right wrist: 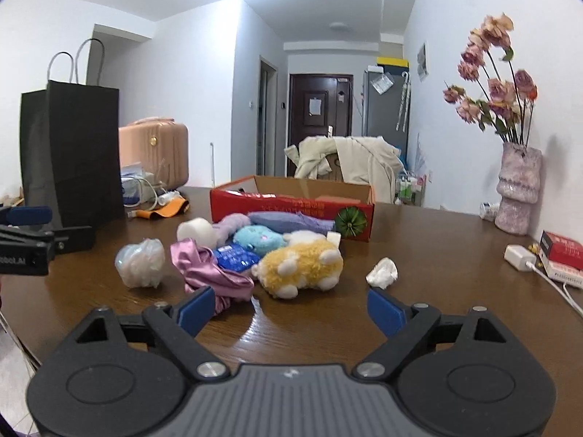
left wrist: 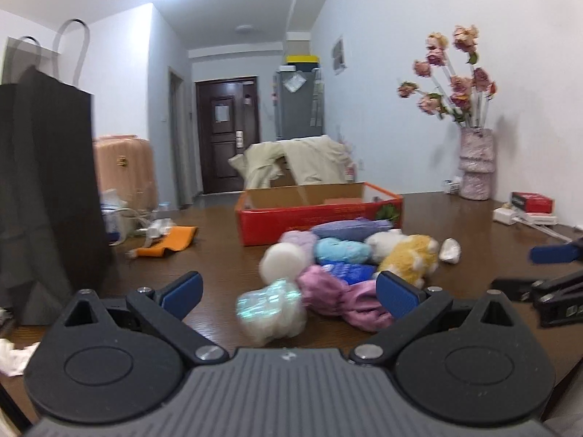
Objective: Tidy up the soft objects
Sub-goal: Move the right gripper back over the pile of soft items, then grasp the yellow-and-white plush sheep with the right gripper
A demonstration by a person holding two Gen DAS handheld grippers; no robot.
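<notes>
My left gripper (left wrist: 289, 293) and right gripper (right wrist: 291, 307) were matte black with ribbed grey housings. Blue pads (right wrist: 195, 309) faced my fingers. Silver screws (right wrist: 209, 369) pinned the linkages.

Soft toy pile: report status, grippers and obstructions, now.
Left gripper open, empty. Right gripper open, empty. Soft pile on table before red box, none boxed. Nothing blocking.

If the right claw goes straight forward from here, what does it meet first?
Probably the yellow plush toy. The open right claw points over bare table toward the pile, and the toy lies nearest its centre line. The pink satin cloth sits just left; depth is uncertain.
</notes>
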